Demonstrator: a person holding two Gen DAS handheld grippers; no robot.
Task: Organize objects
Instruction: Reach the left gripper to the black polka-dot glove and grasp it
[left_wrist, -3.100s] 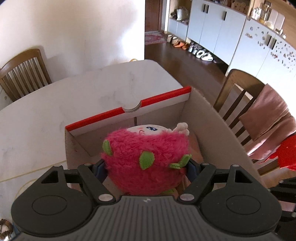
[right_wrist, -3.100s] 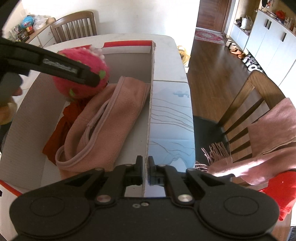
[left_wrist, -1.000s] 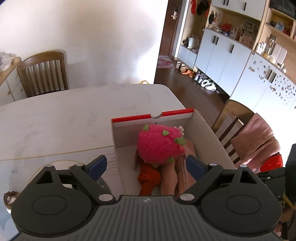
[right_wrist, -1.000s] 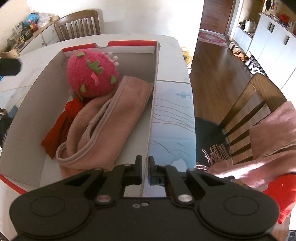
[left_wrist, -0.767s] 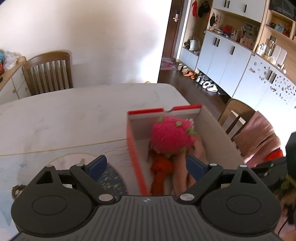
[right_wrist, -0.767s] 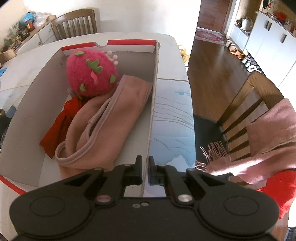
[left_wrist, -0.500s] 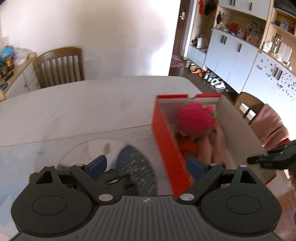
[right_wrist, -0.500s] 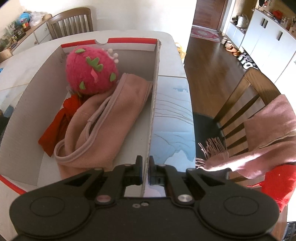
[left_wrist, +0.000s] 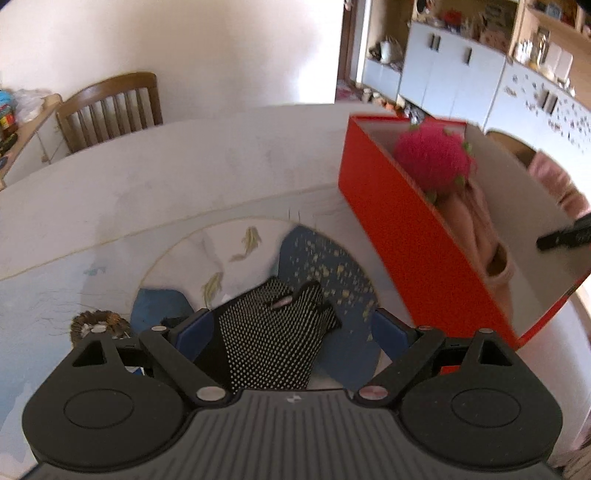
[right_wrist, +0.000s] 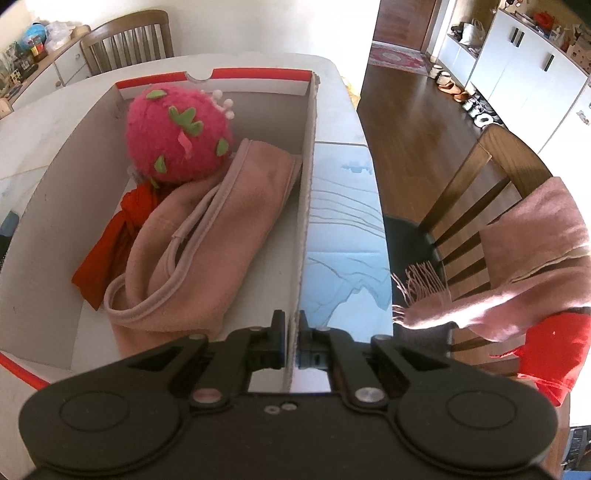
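Left claw (left_wrist: 291, 326) spread wide, empty, low over black dotted cloth (left_wrist: 273, 339) on the bench (left_wrist: 166, 192); cloth's near end hidden under claw body, view blurred. Right claw (right_wrist: 291, 345) pinched on right wall of red box (right_wrist: 304, 221), wall's lower stretch hidden behind fingers. Inside: pink plush (right_wrist: 177, 136), pink garment (right_wrist: 207, 236), red cloth (right_wrist: 114, 240) partly buried under both. Brown object (left_wrist: 94, 323) at left, hard to identify.

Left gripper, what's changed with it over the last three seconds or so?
The left gripper let go of the pink plush toy, leaving it in the red box, then swung left and now hangs open over a black dotted glove. The right gripper stayed shut on the box wall.
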